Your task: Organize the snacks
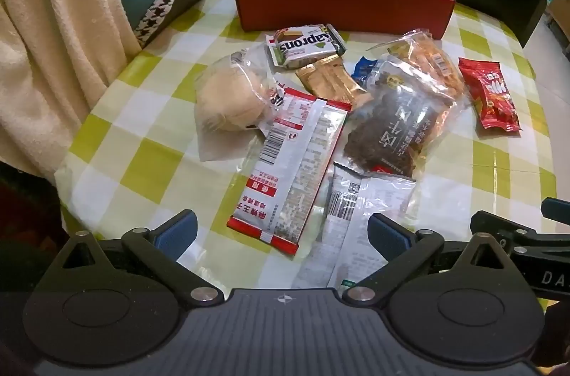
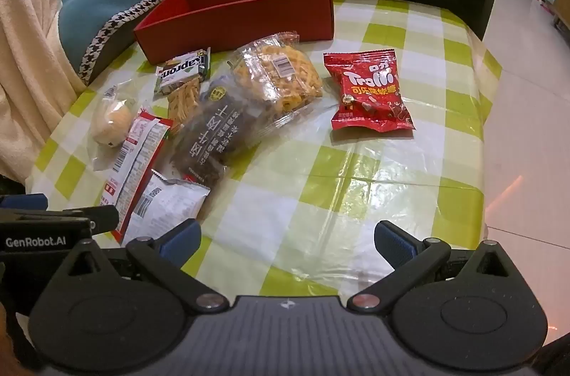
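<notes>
My left gripper (image 1: pixel 281 233) and right gripper (image 2: pixel 286 242) gape wide, empty, before snack packets (image 1: pixel 299 162) and red box (image 1: pixel 342 2).

A table under a green-and-white checked cloth (image 2: pixel 320 176) carries everything. A red open box (image 2: pixel 249 16) sits at 12 o'clock near the far edge. Below it, toward 9 o'clock, snack packets lie in an overlapping heap: a wafer bar (image 1: pixel 302 45), a clear bag with a pale bun (image 1: pixel 228 102), a red-and-white packet (image 1: pixel 295 162), a dark bag (image 1: pixel 395 123) and a bag of yellow crisps (image 2: pixel 281 77). A red Trolli packet (image 2: pixel 370 91) lies apart at 2 o'clock.
</notes>
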Available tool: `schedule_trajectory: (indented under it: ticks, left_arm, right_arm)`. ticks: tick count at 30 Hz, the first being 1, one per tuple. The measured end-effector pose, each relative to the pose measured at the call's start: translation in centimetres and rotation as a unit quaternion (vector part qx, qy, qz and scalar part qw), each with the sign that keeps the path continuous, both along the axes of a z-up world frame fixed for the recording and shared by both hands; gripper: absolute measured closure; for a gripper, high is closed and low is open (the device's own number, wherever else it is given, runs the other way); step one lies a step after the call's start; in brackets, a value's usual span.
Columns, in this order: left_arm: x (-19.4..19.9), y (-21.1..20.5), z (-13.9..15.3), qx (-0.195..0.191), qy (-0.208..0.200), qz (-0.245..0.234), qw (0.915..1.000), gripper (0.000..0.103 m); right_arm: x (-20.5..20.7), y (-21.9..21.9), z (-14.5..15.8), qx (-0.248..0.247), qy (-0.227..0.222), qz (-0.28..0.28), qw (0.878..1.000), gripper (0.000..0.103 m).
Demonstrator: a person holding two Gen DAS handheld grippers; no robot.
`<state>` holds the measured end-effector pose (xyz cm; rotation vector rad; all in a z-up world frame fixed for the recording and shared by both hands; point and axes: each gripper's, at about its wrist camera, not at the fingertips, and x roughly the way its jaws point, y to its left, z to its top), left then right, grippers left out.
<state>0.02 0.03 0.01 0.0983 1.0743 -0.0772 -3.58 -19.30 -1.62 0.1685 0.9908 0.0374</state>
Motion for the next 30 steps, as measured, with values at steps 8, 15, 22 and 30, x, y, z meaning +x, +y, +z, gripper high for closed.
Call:
schedule_trajectory:
  ticks: [8, 15, 22, 30]
  left_arm:
    - [0.0, 0.18, -0.6, 0.007, 0.008, -0.001, 0.9999, 0.001]
    - [-0.16, -0.3, -0.78, 0.009, 0.011, -0.004, 0.9999, 0.002]
    - [-0.1, -0.44, -0.85, 0.01, 0.016, -0.008, 0.9998, 0.002]
    - [0.03, -0.41, -1.0, 0.009, 0.02, -0.01, 0.9997, 0.002]
  right_arm:
    - [0.11, 0.09, -0.15, -0.001, 0.002, 0.0, 1.0, 0.0]
    - [-0.31, 0.32, -0.62, -0.006, 0.004, 0.001, 1.0, 0.0]
    - [0.3, 0.2, -0.44, -0.007, 0.011, 0.005, 1.0, 0.0]
    - [0.41, 0.3, -0.58, -0.007, 0.012, 0.006, 1.0, 0.0]
